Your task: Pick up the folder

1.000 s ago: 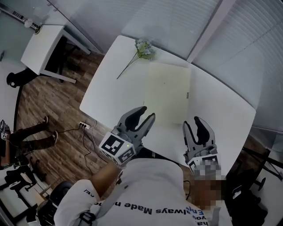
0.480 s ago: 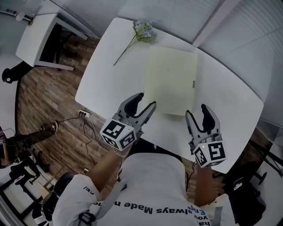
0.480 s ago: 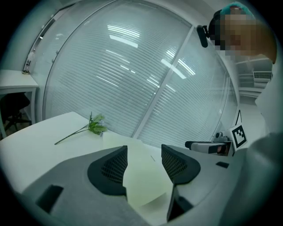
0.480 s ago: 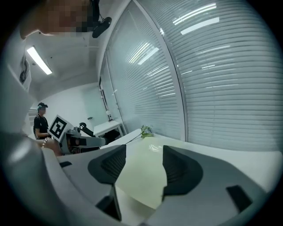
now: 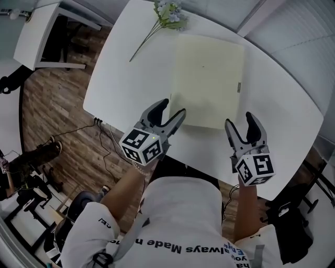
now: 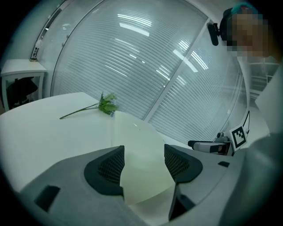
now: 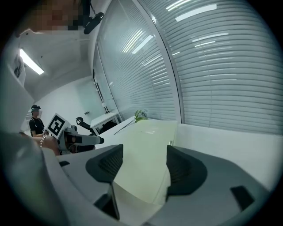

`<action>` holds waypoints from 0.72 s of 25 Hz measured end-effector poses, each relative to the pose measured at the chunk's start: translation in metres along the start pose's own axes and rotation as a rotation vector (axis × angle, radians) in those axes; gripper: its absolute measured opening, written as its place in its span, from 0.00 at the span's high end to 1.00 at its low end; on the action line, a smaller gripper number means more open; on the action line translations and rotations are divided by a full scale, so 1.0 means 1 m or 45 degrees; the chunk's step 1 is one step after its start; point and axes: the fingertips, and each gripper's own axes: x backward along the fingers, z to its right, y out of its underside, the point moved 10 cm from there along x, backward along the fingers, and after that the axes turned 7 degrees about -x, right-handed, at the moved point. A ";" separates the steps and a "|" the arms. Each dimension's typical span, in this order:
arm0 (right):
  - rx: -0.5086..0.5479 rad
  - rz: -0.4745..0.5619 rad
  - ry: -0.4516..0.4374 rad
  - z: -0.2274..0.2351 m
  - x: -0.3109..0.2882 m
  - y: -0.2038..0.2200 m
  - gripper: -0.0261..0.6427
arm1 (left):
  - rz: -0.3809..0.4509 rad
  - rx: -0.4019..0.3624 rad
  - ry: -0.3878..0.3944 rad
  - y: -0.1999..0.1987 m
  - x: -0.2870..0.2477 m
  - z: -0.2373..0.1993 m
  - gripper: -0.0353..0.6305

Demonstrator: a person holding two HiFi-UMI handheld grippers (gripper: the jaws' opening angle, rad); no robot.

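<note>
A pale yellow folder (image 5: 208,79) lies flat on the white table (image 5: 125,89), with a small clasp on its right edge. My left gripper (image 5: 170,108) hovers at the folder's near left corner, its jaws opening with nothing pressed between them. My right gripper (image 5: 239,122) hangs off the near right corner, its jaws also opening and empty. In the left gripper view the folder (image 6: 139,150) shows beyond the gap between the pads. In the right gripper view the folder (image 7: 148,150) stretches ahead between the jaws, with the left gripper (image 7: 77,139) off to the left.
A sprig of artificial flowers (image 5: 166,14) lies at the table's far end, beyond the folder. A small white side table (image 5: 36,36) stands left over the wooden floor. Window blinds run along the far and right sides. The table's near edge is just under my grippers.
Both grippers have dropped toward the table and moved forward to the folder's near corners. Their jaws stand wider apart than a second ago.
</note>
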 end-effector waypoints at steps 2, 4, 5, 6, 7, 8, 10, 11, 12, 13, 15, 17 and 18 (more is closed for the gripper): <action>-0.033 -0.019 -0.006 0.006 -0.004 0.008 0.56 | -0.020 0.028 -0.005 0.008 -0.004 -0.005 0.56; -0.065 -0.041 -0.006 0.012 -0.009 0.015 0.56 | -0.035 0.063 -0.008 0.014 -0.008 -0.009 0.55; -0.075 -0.053 0.001 0.014 -0.012 0.019 0.55 | -0.040 0.075 -0.014 0.017 -0.010 -0.012 0.54; -0.088 -0.063 0.008 0.017 -0.014 0.022 0.55 | -0.045 0.082 -0.022 0.019 -0.011 -0.013 0.54; -0.107 -0.072 0.011 0.020 -0.015 0.026 0.54 | -0.050 0.088 -0.030 0.021 -0.013 -0.015 0.53; -0.133 -0.080 0.010 0.023 -0.017 0.030 0.54 | -0.054 0.096 -0.037 0.023 -0.014 -0.017 0.53; -0.178 -0.095 0.003 0.028 -0.020 0.036 0.53 | -0.064 0.126 -0.043 0.027 -0.016 -0.020 0.52; -0.189 -0.103 0.002 0.030 -0.022 0.039 0.53 | -0.072 0.143 -0.041 0.029 -0.016 -0.022 0.52; -0.196 -0.111 0.002 0.032 -0.024 0.042 0.53 | -0.084 0.157 -0.035 0.033 -0.018 -0.023 0.52; -0.204 -0.119 0.002 0.034 -0.026 0.045 0.53 | -0.101 0.163 -0.028 0.036 -0.019 -0.024 0.52; -0.240 -0.133 -0.005 0.038 -0.032 0.051 0.53 | -0.137 0.171 -0.015 0.044 -0.023 -0.026 0.52; -0.283 -0.154 -0.018 0.040 -0.039 0.057 0.53 | -0.151 0.208 -0.005 0.049 -0.027 -0.028 0.51; -0.292 -0.167 -0.022 0.041 -0.041 0.060 0.53 | -0.152 0.233 0.000 0.051 -0.028 -0.030 0.51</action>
